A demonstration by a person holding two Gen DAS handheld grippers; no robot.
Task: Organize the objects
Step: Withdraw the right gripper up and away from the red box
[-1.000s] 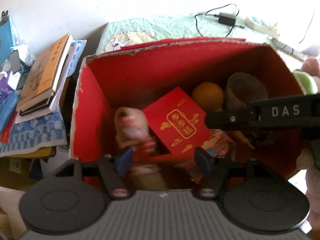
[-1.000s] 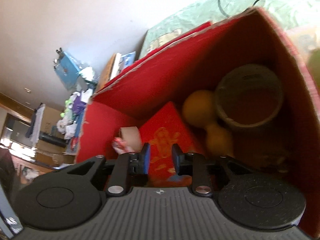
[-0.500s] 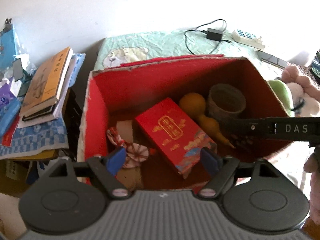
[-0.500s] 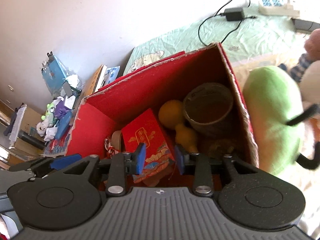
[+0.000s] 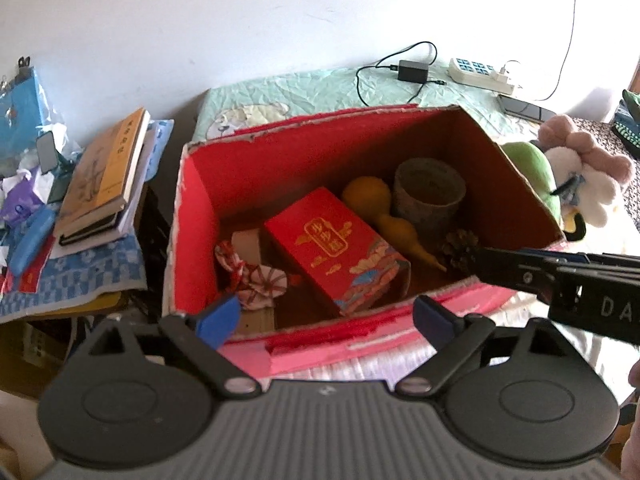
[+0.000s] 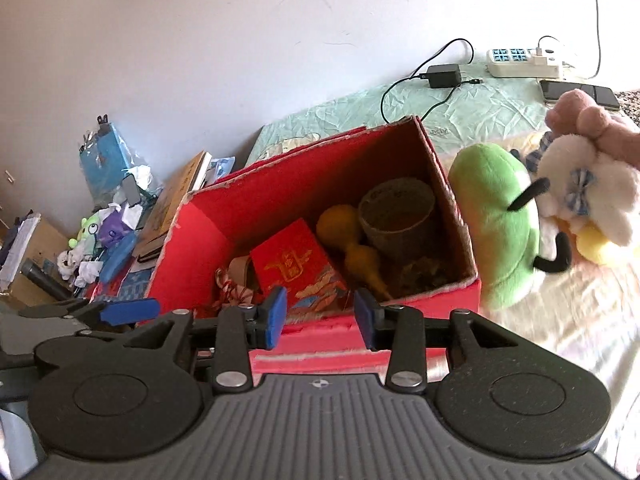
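Looking down into an open red cardboard box (image 5: 192, 216) on the bed: inside, a red gift carton (image 5: 336, 248) with gold lettering lies tilted near the middle, a yellow gourd (image 5: 376, 208) just beside it on the right, touching a round woven cup (image 5: 430, 192) standing upright in the far right corner, a pine cone (image 5: 460, 248) in front of the cup, and a red-white patterned cloth bundle (image 5: 252, 276) on the left with a beige piece (image 5: 246, 242) behind it. Right wrist view shows the same contents: carton (image 6: 296, 268), gourd (image 6: 352, 240), cup (image 6: 396, 212); pine cone area is dim and hard to make out there. Outside the box to the right, a green plush (image 6: 500, 216) touching a white plush (image 6: 588, 196) with a pink bow; white one is cut off at frame edge. Stack of books (image 5: 104, 176) on the cluttered table left of the box; a charger (image 5: 412, 70) and power strip (image 5: 480, 74) lie on the sheet behind. Near wall of box hides the cloth bundle's lower part. Left gripper (image 5: 326, 316) is spread wide, nothing between the fingers, hovering over the box's near rim. Right gripper (image 6: 320, 316) is partly open, holding nothing, over the same rim; its body (image 5: 560, 280) crosses the left view at right, tip near the pine cone, contact unclear.
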